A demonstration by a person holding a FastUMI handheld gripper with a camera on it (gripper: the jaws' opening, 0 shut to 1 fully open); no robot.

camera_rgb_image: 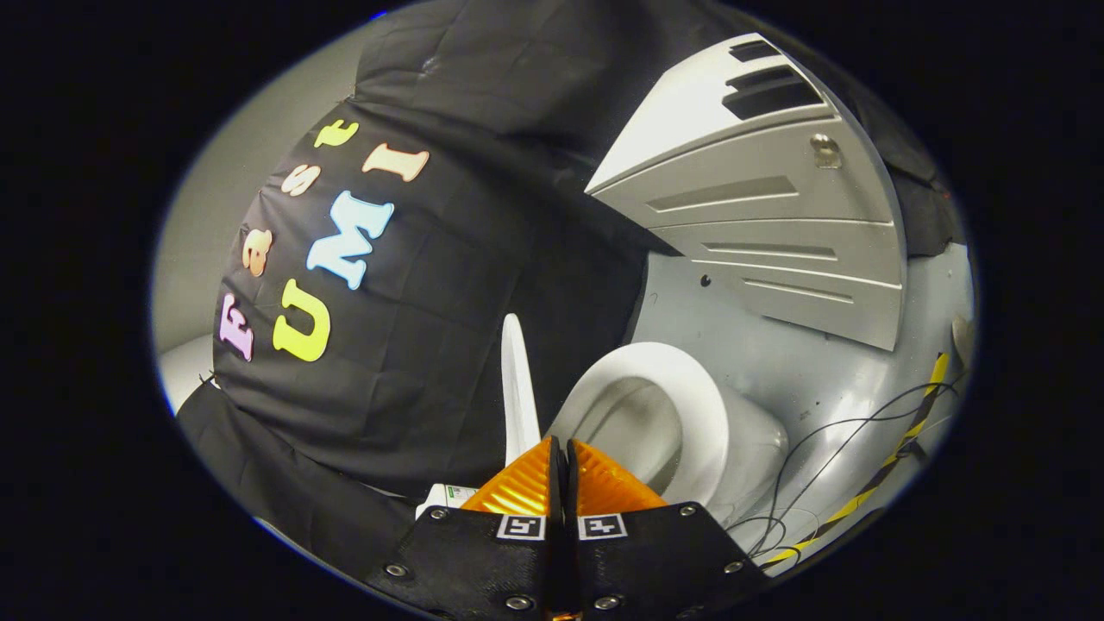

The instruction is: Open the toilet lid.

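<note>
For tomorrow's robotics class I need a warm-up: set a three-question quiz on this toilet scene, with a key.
1. True or false: the toilet lid lies flat over the bowl.
2. How do the fingers of the gripper stand?
A. wide apart B. closed together C. clamped on the seat
3. What trails across the floor beside the bowl?

Key: 1 false, it stands raised; 2 B; 3 thin dark cables.

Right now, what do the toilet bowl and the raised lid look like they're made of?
The toilet bowl, beyond the shut gripper, looks like glazed white ceramic: smooth and glossy with soft highlights. The raised lid, seen edge-on just ahead of the fingers, is thin and white, probably moulded plastic, though that's less certain.
</note>
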